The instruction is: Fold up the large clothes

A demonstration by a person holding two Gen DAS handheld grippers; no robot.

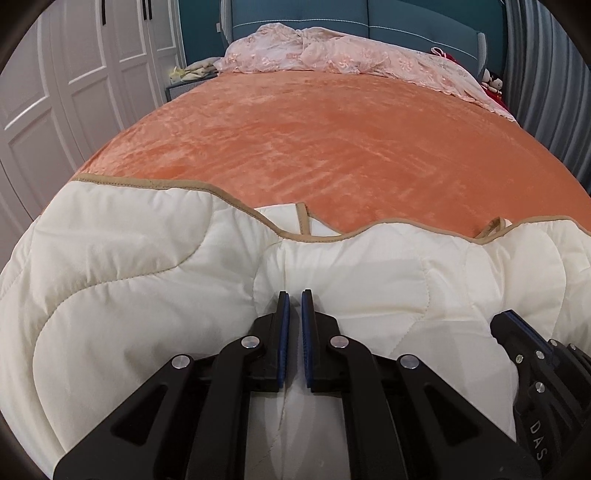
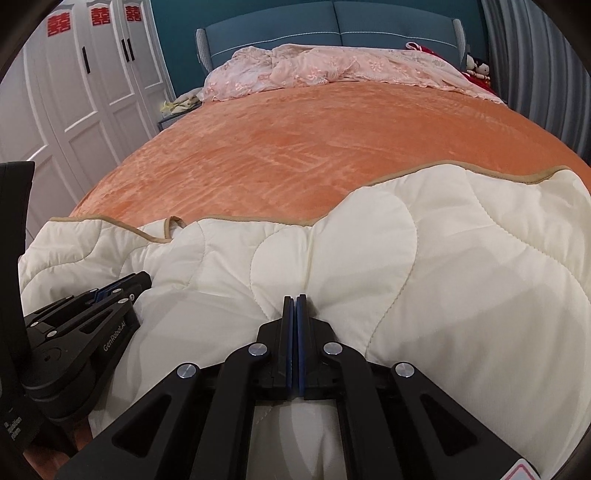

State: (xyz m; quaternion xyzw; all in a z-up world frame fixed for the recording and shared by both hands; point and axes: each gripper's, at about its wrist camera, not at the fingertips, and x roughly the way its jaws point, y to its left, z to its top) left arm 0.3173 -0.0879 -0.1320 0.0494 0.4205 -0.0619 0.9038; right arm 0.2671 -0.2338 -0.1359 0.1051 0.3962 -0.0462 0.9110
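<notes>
A cream quilted cover with tan binding lies bunched across the near end of the bed, over an orange plush blanket. My left gripper is shut on a raised fold of the quilt, and white fabric shows in the narrow slit between its blue pads. The right gripper shows at the lower right of that view. In the right wrist view the quilt puckers toward my right gripper, whose pads are pressed together on a pinch of it. The left gripper rests on the quilt to its left.
A crumpled pink lace cover lies along the head of the bed under a blue headboard. White wardrobe doors line the left side and a grey curtain the right. The orange blanket spreads across the bed's middle.
</notes>
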